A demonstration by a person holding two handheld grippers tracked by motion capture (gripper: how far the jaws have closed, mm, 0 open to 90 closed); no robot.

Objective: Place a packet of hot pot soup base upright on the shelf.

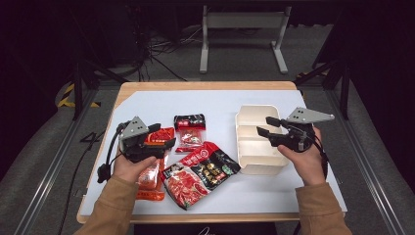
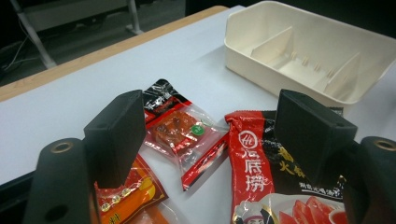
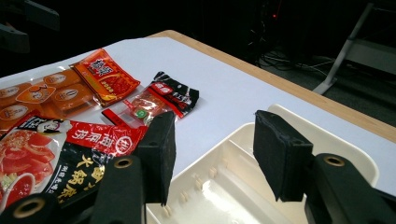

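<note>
I hold my left gripper released, nothing between its fingers, above the orange sauce packets on the counter. My right gripper, also released and bare, hovers over the cream divided tray just beside the large red-and-black packet.

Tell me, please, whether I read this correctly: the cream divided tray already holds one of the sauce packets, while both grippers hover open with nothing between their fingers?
Not quite: the cream divided tray is empty, as the right gripper view shows. All the sauce packets, such as the large red-and-black packet, lie on the white mat beside it. The rest stands: the left gripper and right gripper are open, holding nothing.
</note>
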